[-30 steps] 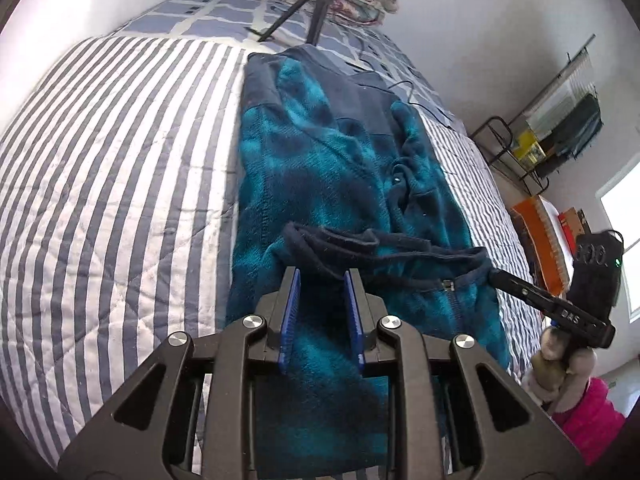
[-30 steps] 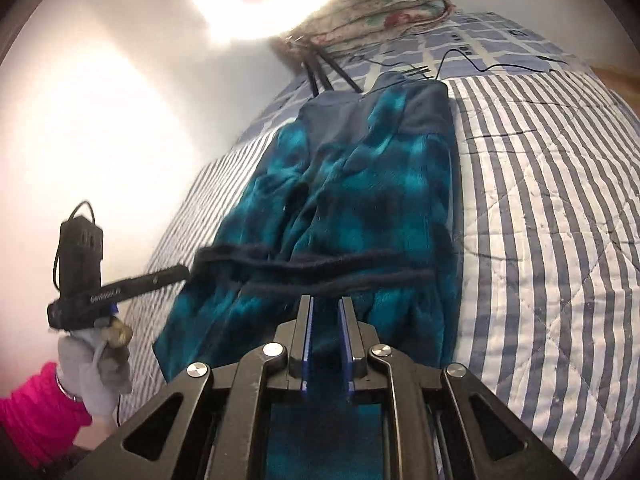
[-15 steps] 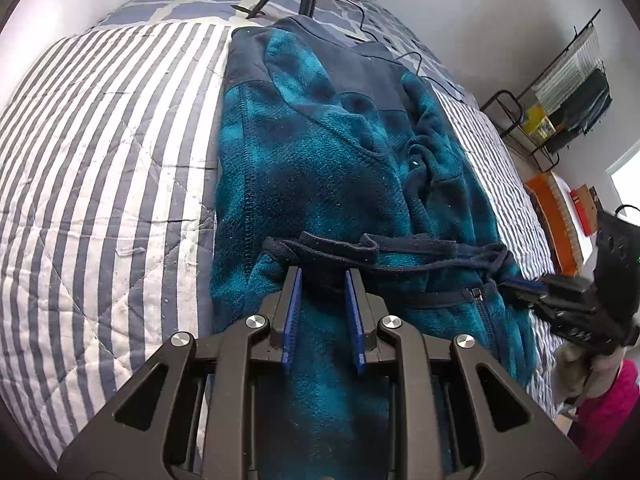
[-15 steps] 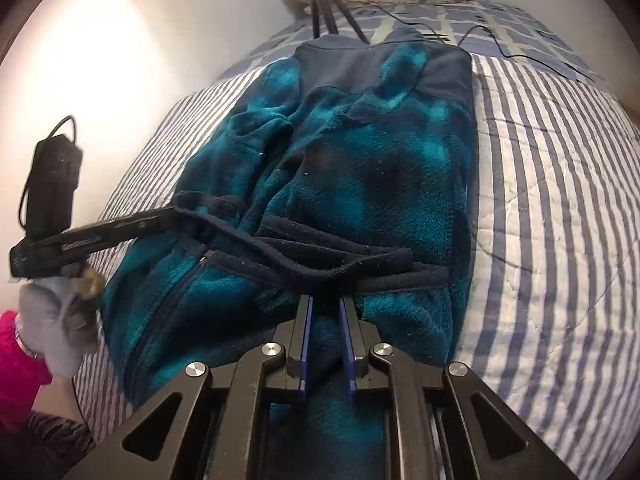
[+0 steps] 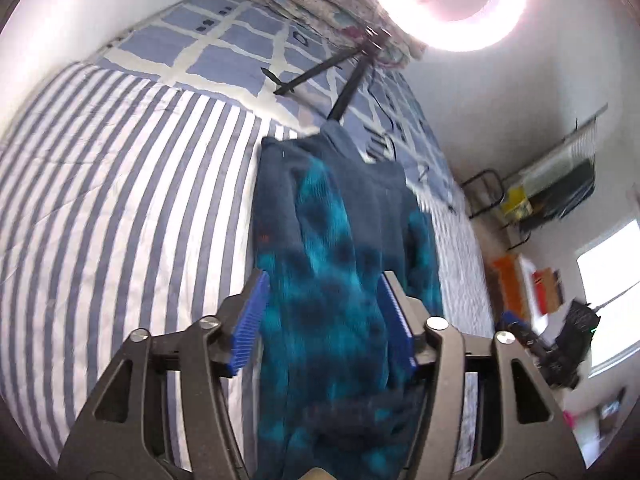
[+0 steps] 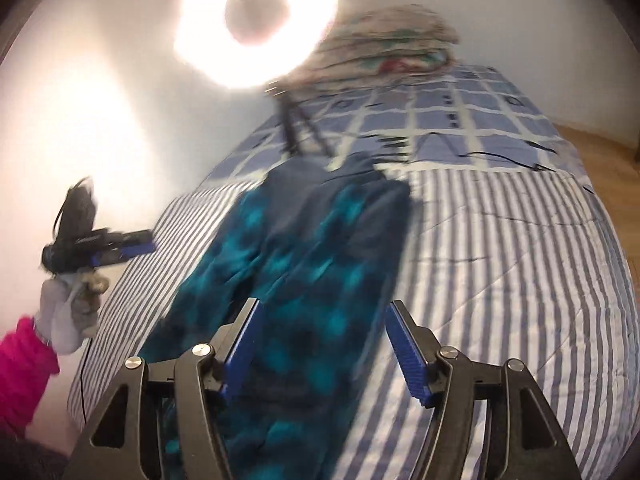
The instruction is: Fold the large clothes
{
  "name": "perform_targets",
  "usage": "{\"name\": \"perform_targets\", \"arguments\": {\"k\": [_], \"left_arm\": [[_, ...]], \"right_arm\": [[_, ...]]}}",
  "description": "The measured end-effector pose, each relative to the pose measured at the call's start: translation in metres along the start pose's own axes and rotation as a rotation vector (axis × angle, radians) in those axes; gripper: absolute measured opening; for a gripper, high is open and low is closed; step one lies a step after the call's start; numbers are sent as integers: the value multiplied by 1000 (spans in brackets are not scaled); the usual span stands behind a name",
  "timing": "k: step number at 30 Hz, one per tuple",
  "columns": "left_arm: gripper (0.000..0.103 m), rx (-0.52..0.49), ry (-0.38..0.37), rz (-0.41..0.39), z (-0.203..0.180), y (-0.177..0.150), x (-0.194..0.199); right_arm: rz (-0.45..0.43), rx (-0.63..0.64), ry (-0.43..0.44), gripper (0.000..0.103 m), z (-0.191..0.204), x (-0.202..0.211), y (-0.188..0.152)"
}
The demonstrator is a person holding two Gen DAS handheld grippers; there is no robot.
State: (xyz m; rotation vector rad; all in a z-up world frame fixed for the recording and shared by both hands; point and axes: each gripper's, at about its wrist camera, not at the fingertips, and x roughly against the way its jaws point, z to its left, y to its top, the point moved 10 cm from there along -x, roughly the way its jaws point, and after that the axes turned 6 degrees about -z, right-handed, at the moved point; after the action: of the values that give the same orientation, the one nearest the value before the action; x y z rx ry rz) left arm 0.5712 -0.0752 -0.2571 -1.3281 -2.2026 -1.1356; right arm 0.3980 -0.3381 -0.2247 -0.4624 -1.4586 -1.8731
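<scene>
Fleece jacket (image 5: 328,264), soft and floppy, lies long on the bed (image 5: 120,208).
Both my tongs, left (image 5: 326,320) and right (image 6: 324,344), have just sprung wide and empty; I'd pinch its six o'clock hem corners.

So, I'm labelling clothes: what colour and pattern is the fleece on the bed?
The fleece is teal with dark navy blotchy checks; clearest in the left wrist view.

Both wrist views are bright and strongly fisheye-warped: straight quilt stripes bow outward and the corners fall to black vignette. A glowing white ring light (image 6: 256,20) at the far end of the bed blows out to pure white and spills a hazy flare over the pale wall (image 6: 100,120). In the left view, a daylit window (image 5: 612,292) at right also clips. Motion blur smears the teal-and-navy plaid fleece garment (image 5: 332,280), worst in the right view; the near metal frames stay sharp.
</scene>
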Motion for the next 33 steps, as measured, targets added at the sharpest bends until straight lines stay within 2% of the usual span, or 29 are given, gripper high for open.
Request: {"name": "perform_targets", "arguments": {"k": [2, 6, 10, 13, 16, 22, 25, 29, 30, 31, 33], "left_arm": [[59, 25, 2, 7, 7, 12, -15], [59, -10, 39, 13, 19, 31, -45], [59, 1, 52, 35, 35, 41, -78], [59, 33, 43, 49, 47, 48, -103], [59, 45, 67, 45, 58, 54, -122], [59, -22, 78, 33, 51, 65, -149], [37, -49, 65, 57, 40, 66, -162], [18, -131, 85, 56, 25, 62, -175], [15, -161, 96, 50, 23, 61, -176], [13, -188, 111, 42, 21, 60, -177], [10, -217, 115, 30, 17, 59, -176]], "right_arm": [[-6, -51, -19, 66, -21, -16, 12], [-12, -107, -27, 66, -50, -44, 25], [7, -157, -19, 66, -71, -80, 30], [16, -174, -19, 66, -82, -104, 33], [23, -215, -13, 65, -91, -130, 34], [36, -231, -1, 61, -96, -162, 38], [41, -234, 12, 59, -93, -176, 42], [33, -230, 26, 58, -88, -192, 48], [33, -233, 34, 49, -86, -195, 50], [40, -234, 48, 32, -84, -199, 51], [57, -214, 60, 20, -77, -204, 51]]}}
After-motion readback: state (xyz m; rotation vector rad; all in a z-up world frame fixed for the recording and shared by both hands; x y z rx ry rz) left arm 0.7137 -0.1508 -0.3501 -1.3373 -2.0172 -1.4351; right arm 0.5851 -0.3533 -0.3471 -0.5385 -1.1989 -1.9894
